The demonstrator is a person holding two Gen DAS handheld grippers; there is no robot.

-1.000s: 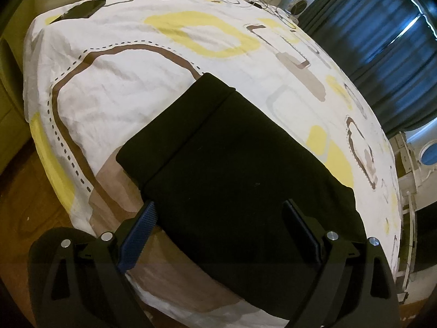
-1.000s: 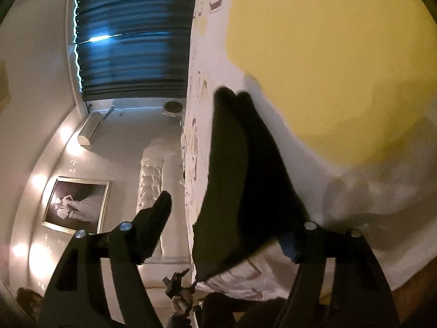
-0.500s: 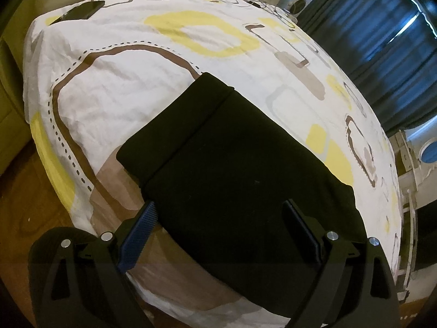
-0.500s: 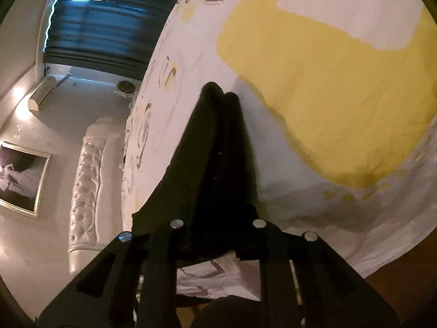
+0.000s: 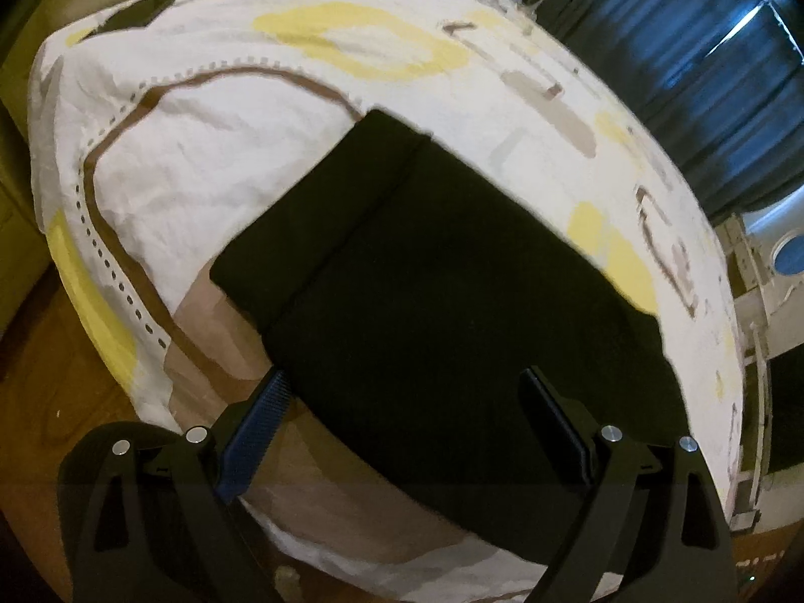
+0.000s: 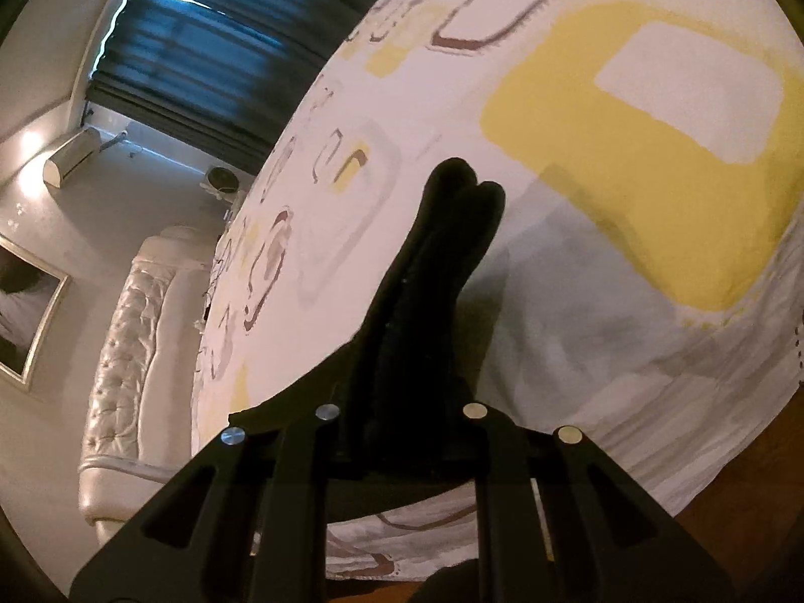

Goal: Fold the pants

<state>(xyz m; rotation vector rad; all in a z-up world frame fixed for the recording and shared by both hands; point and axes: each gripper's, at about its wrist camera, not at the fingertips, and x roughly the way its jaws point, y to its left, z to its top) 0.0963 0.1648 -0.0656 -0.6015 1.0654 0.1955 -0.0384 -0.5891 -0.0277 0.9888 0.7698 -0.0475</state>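
Black pants (image 5: 427, 271) lie folded on a bed with a white, yellow and brown patterned cover (image 5: 211, 115). In the left wrist view my left gripper (image 5: 402, 392) hovers over the near edge of the pants, jaws wide apart, blue-padded finger (image 5: 256, 427) on the left, touching nothing I can see. In the right wrist view my right gripper (image 6: 402, 402) is shut on a corner of the pants (image 6: 432, 271). The black cloth stands up between the fingers, lifted above the bed cover (image 6: 628, 161).
A dark phone-like object (image 5: 135, 12) lies at the bed's far left corner. Dark blue curtains (image 5: 703, 65) hang beyond the bed. A white tufted headboard (image 6: 130, 352) and wall air conditioner (image 6: 70, 156) show in the right wrist view. Wooden floor (image 5: 40, 402) lies beside the bed.
My right gripper closed on the edge of the pants, then rose and rolled, lifting the cloth off the bed. The left gripper stayed open in nearly the same place.
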